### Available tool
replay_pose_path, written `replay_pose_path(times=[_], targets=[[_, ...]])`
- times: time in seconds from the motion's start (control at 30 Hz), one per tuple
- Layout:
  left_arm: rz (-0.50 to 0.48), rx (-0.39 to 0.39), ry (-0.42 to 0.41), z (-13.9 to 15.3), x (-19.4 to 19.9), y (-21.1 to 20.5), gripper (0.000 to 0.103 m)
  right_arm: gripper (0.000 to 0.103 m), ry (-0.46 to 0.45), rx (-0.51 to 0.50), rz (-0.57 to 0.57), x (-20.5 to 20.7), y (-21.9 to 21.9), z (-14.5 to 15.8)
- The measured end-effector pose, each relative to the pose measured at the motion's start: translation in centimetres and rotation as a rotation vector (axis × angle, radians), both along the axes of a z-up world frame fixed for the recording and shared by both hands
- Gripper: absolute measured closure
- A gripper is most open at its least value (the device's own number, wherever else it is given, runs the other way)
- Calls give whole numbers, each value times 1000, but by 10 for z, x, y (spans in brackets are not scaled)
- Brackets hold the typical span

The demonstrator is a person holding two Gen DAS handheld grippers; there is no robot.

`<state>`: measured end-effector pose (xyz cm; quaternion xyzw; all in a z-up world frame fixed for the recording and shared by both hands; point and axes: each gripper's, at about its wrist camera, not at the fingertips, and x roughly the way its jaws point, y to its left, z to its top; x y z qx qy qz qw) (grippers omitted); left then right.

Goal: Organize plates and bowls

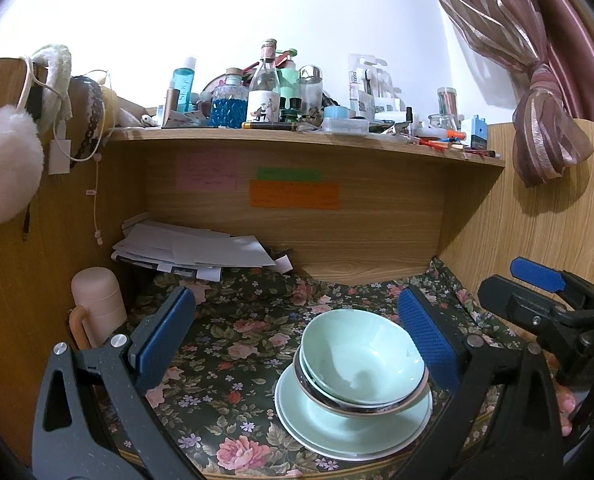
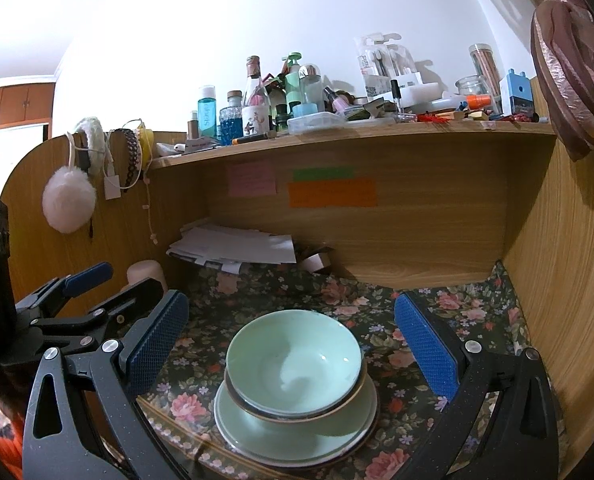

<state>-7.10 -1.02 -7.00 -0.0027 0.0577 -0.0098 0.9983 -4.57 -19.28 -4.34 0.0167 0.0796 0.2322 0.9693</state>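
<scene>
At nine o'clock a pink flask (image 1: 97,300) stands against the desk's side wall, with papers (image 1: 193,250) heaped behind it at eleven. The left gripper (image 1: 297,334) hangs over the floral cloth (image 1: 225,344) with its blue pads (image 1: 163,336) spread wide and holding nothing; just off its right pad, at five o'clock in its view, two green bowls (image 1: 361,360) sit nested on stacked green plates (image 1: 337,428) near the desk's front edge. Further right, the right gripper (image 2: 293,348) is likewise spread wide and empty, the stack lying at six o'clock between its pads (image 2: 427,348) without touching either.
</scene>
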Motion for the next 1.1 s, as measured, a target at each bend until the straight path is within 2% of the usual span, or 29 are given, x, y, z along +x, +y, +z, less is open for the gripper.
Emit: replay_pose_path(times=[1.1], targets=[[-3,-21,19,2,7,-9,0,0,19,13,13,10,-7,-3]])
